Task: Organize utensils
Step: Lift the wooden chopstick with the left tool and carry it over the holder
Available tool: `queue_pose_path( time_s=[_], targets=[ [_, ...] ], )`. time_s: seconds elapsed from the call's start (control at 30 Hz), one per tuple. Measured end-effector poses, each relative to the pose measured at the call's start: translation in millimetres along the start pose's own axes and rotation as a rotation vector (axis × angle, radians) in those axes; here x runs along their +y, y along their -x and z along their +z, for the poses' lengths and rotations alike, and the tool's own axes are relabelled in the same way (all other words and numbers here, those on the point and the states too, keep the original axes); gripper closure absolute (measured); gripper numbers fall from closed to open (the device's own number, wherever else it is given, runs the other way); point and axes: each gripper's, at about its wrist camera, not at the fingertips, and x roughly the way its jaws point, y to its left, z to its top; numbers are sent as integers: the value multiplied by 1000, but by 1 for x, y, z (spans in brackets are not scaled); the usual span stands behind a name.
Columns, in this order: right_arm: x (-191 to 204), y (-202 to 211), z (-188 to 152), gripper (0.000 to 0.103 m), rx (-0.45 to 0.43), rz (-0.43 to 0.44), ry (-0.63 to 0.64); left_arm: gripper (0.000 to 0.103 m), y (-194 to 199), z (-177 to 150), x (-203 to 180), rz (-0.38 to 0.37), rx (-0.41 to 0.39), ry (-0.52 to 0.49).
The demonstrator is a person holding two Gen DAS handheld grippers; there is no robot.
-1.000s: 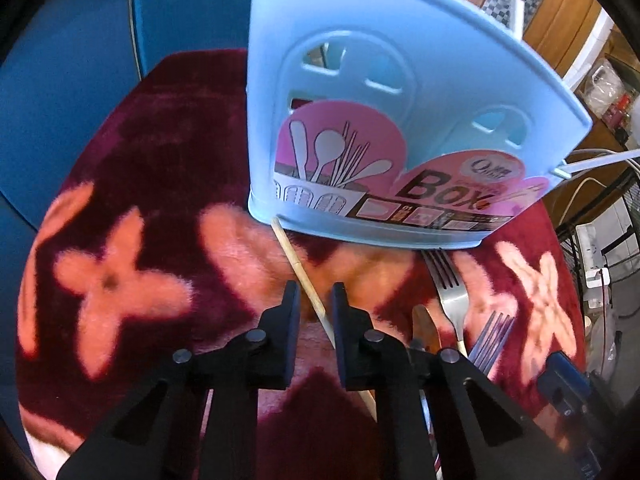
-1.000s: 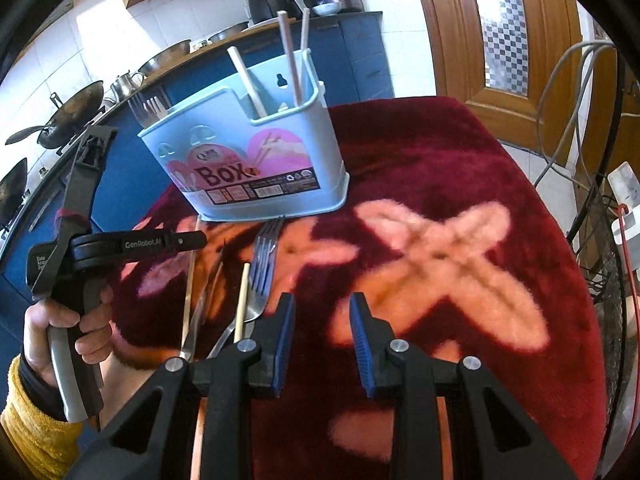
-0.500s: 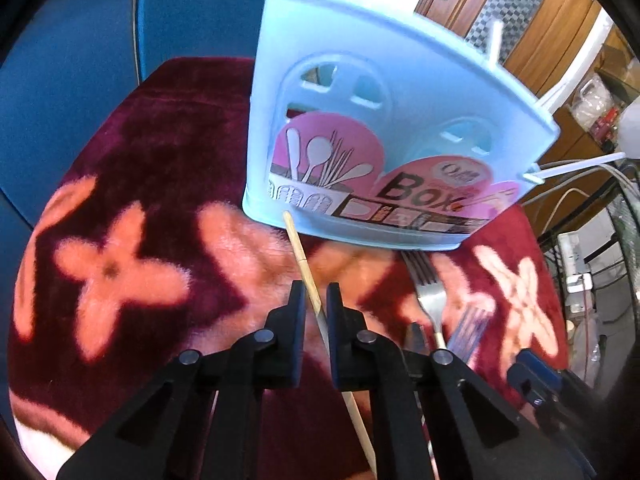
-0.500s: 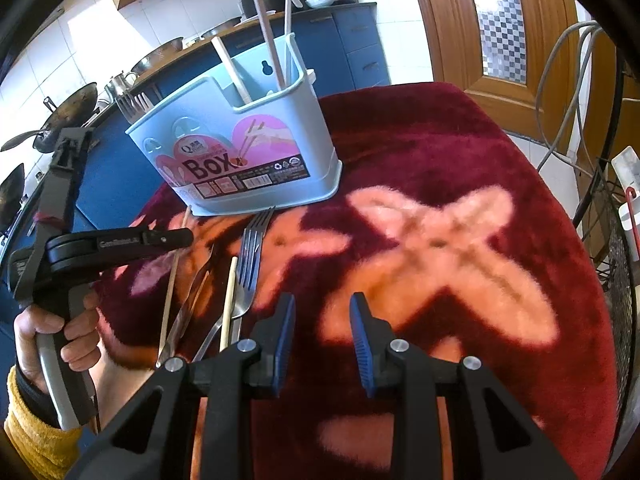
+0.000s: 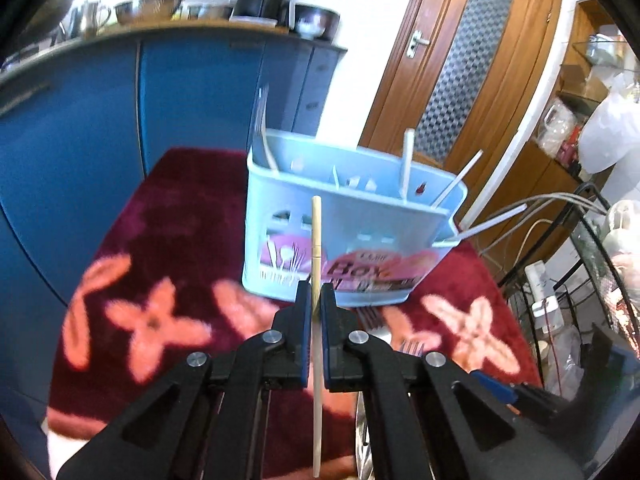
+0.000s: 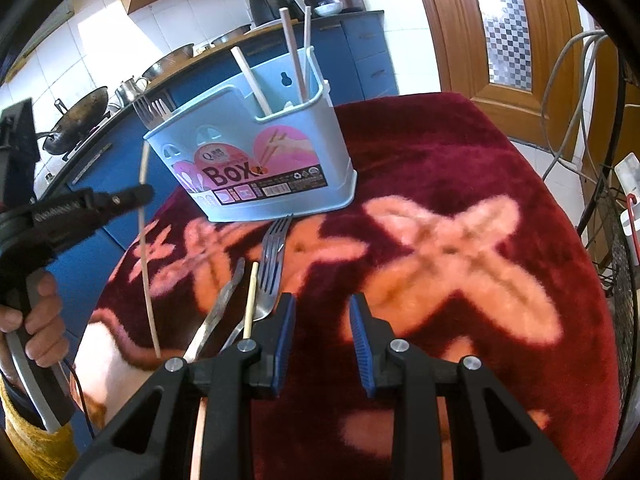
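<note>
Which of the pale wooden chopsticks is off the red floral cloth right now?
The pale wooden chopstick clamped in the left gripper, raised before the light blue plastic utensil box. The other loose chopstick lies among the metal forks.

I see a fuzzy dark red cloth (image 6: 460, 184) with big orange flowers. Behind it are blue cupboards (image 5: 80, 128). On top of them sit a black wok (image 6: 76, 120), shiny metal bowls (image 5: 160, 4), a small kettle (image 6: 130, 86) and a black air fryer (image 6: 272, 0). A brown wooden door (image 5: 460, 72) with bumpy glass is on the right. Grey cables (image 6: 564, 92) hang near it. White tiles (image 6: 108, 28) cover the wall.
</note>
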Motion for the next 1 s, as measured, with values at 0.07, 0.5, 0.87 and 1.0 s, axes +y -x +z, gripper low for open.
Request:
queue_pose_path(
  time_s=[0.07,0.5,0.87,1.0],
  targets=[
    [0,0,0,72,-2,2,0,101,8,3,-1,-7,-21,-5],
    [4,0,2,72,-9,19,6,101,42,48,-8,-8,-189,-31],
    [0,-4,4,72,-11,28,-6,101,66,96,-22,-6,-419,-49],
    [-1,-6,6,72,-15,30,-8,101,65,110,-25,35,-513,-63]
  ],
)
